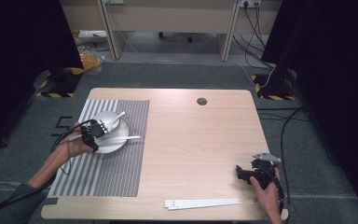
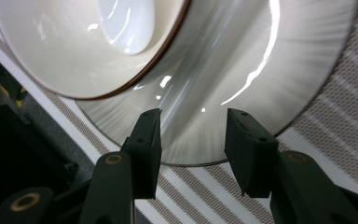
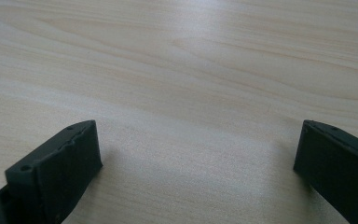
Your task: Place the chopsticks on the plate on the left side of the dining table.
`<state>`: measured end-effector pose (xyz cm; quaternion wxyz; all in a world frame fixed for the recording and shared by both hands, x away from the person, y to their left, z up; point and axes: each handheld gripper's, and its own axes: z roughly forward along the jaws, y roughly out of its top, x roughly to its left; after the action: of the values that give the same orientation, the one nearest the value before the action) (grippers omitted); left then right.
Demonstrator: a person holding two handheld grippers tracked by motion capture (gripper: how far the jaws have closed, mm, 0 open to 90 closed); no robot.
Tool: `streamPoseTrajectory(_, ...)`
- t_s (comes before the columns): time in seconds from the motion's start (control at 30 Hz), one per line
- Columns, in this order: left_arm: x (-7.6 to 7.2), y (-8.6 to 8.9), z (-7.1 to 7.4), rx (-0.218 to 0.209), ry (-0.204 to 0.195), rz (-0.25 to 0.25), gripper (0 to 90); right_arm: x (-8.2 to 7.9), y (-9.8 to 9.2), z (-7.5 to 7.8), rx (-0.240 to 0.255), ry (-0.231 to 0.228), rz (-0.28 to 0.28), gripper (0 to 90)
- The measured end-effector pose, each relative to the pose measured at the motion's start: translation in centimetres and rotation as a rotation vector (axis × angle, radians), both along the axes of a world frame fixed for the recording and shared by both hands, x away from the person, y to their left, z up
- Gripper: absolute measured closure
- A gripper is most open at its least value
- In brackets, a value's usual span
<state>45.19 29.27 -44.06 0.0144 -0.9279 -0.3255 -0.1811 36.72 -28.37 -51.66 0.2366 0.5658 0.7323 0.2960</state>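
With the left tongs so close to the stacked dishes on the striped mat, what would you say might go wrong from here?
1. The left tongs stand open just over the plate's rim; a careless lift could knock it and shift the bowl sitting on it.
2. The spoon leans out over the bowl's edge, so a nudge may tip it off.
3. The chopsticks near the table's front edge could be swept off by the right tongs.

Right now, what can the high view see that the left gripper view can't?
The high view alone takes in the wooden table, white chopsticks near its front edge, another white stick lying across the plate, and the right gripper held open over bare wood. The left gripper view alone brings out the bowl's dark rim line and its own jaws standing apart, nothing between them. Both show the plate, the bowl on it, a white spoon inside, the striped placemat and the left gripper.
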Motion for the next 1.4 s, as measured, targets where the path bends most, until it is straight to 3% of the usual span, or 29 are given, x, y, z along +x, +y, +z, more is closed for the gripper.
streamPoseTrajectory(0.37, -0.4, -3.2, 0.8, -0.132, -0.014, -0.008, 50.3, 0.0, 0.0, 0.0, 0.000, 0.000, 0.000, 0.6)
streamPoseTrajectory(0.63, 0.0, -6.2, 1.3, -0.204, -0.031, -0.037, 48.3, 0.0, 0.0, 0.0, 0.000, 0.000, 0.001, 0.6)
streamPoseTrajectory(0.93, 1.2, -9.5, 1.5, -0.223, -0.033, -0.067, 48.7, 0.0, 0.0, 0.0, -0.001, 0.000, 0.002, 0.6)
streamPoseTrajectory(1.4, 3.5, -11.8, 1.3, -0.224, -0.048, -0.052, 48.9, 0.0, 0.0, 0.0, 0.000, 0.001, 0.003, 0.6)
